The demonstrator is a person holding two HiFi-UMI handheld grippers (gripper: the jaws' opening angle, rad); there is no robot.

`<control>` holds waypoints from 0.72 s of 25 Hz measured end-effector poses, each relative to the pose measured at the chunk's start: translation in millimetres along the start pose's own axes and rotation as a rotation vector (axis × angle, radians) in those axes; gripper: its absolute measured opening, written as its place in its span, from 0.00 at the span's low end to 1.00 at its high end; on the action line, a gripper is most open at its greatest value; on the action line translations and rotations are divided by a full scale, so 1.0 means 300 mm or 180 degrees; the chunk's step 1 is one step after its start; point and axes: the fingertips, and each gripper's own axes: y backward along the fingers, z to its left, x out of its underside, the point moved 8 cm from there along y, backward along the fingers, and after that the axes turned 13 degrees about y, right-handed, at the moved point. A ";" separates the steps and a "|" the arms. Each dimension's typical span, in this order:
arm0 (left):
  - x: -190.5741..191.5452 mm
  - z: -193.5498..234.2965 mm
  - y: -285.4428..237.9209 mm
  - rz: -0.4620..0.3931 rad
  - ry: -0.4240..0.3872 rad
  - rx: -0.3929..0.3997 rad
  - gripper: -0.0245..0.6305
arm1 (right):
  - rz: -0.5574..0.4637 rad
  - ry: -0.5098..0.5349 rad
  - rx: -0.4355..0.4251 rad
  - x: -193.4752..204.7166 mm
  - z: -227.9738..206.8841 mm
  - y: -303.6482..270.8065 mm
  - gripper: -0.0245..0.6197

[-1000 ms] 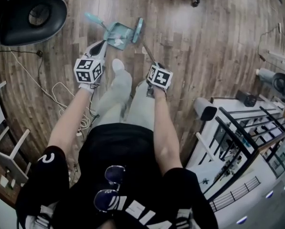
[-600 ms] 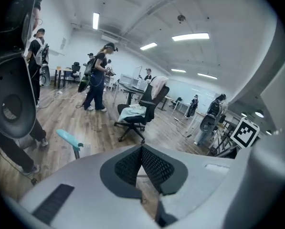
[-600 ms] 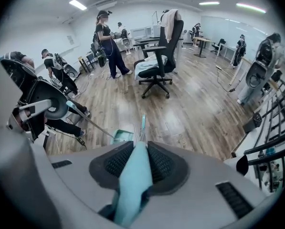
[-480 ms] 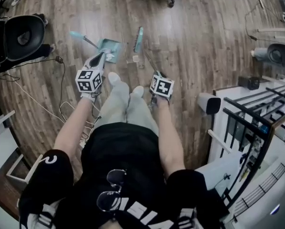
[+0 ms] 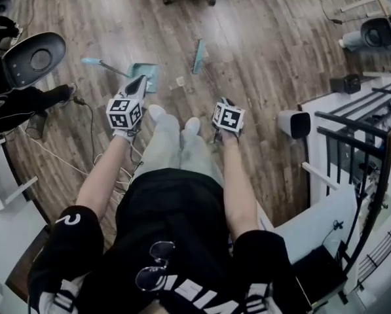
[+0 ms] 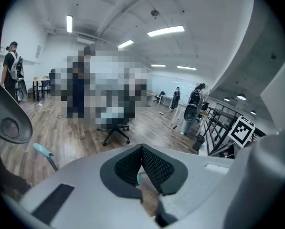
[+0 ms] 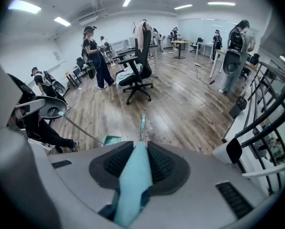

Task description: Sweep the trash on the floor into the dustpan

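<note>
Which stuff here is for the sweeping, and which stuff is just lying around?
For the sweeping:
broom
dustpan
scrap of trash on the floor between them

Just lying about:
office chair
cables on the floor
black chair shell

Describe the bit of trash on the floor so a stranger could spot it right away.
On the wood floor ahead of the person's feet, find the teal dustpan at left and the teal broom head at right. The trash is the small scrap lying loose between them, pale where both tools are teal.
</note>
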 end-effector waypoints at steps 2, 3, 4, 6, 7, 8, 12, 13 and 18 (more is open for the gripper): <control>0.016 -0.043 -0.018 0.0039 -0.0055 0.0046 0.04 | 0.0035 -0.0069 0.0043 0.038 -0.046 0.010 0.17; 0.024 -0.061 -0.027 0.0059 -0.0084 0.0065 0.04 | 0.0046 -0.0109 0.0047 0.057 -0.066 0.011 0.17; 0.034 -0.079 -0.037 0.0080 -0.0112 0.0085 0.04 | 0.0051 -0.0162 0.0027 0.075 -0.082 0.011 0.17; 0.052 -0.113 -0.055 0.0123 -0.0151 0.0126 0.04 | 0.0055 -0.0277 -0.0043 0.109 -0.108 0.011 0.17; 0.059 -0.130 -0.061 0.0140 -0.0164 0.0144 0.04 | 0.0069 -0.0322 -0.0060 0.126 -0.122 0.013 0.17; 0.066 -0.147 -0.066 0.0155 -0.0175 0.0160 0.04 | 0.0094 -0.0357 -0.0060 0.144 -0.137 0.017 0.17; 0.082 -0.182 -0.073 0.0200 -0.0223 0.0203 0.04 | 0.0209 -0.0395 0.0080 0.210 -0.196 0.022 0.17; 0.084 -0.182 -0.073 0.0205 -0.0238 0.0209 0.04 | 0.0246 -0.0409 0.0092 0.225 -0.200 0.015 0.17; 0.084 -0.142 -0.075 0.0191 -0.0278 0.0243 0.04 | 0.0305 -0.0403 0.0077 0.257 -0.181 -0.056 0.17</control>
